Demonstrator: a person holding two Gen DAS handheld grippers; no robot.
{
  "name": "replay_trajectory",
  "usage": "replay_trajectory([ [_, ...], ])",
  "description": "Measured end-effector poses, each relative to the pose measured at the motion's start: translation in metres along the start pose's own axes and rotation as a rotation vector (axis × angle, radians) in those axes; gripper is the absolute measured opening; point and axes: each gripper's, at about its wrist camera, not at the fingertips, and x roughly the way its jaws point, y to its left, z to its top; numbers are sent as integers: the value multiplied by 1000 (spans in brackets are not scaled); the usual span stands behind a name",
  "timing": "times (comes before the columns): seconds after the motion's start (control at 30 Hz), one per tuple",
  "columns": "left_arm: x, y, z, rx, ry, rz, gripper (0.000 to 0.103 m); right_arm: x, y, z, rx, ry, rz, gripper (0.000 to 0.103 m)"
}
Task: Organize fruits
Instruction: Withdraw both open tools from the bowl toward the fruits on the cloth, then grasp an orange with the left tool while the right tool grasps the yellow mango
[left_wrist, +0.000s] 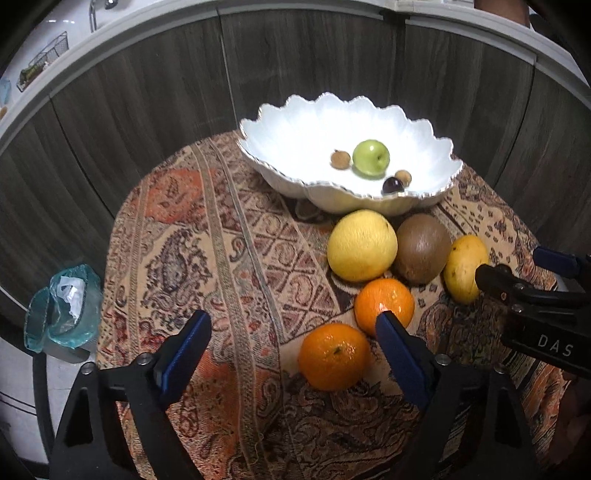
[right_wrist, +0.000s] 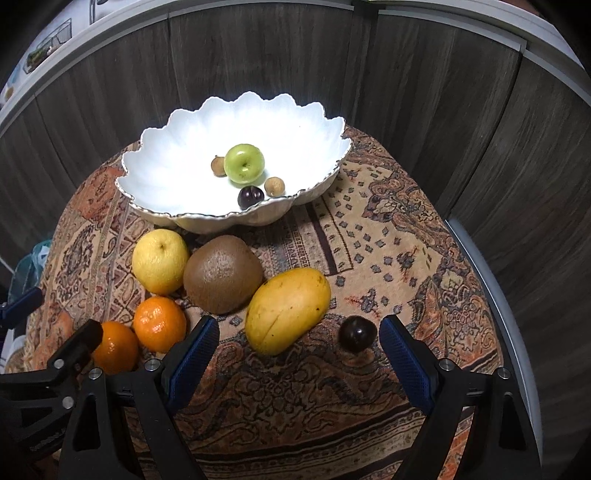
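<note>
On the table the big white bowl holds an apple, while the mango and small dark plum wait between the wide-open right hand-held gripper, which I think should close on the plum next; the left hand-held gripper is open too.

Bare cloth lies left of the bowl on the counter. In front of the bowl, yellow citrus, kiwi and mango crowd together (two oranges just beside). Right of the mango only a dark plum stands on open cloth.
</note>
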Motion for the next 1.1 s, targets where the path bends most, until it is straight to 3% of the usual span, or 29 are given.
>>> replay_trajectory([
  [0.07, 5, -1, -3, 4, 23, -17, 81, 2, -1, -1, 3, 5, 0, 89],
  [0.27, 15, -8, -9, 29, 65, -34, 80, 7, -5, -5, 11, 14, -5, 89],
  [0.43, 24, -11, -12, 33, 98, -50, 72, 10, -6, -6, 11, 19, -4, 89],
  [0.7, 35, -19, -17, 59, 144, -92, 47, 12, -7, -7, 16, 24, -6, 89],
  [1.1, 25, -11, -8, 27, 133, -61, 46, 9, -6, 0, 12, 9, 5, 89],
])
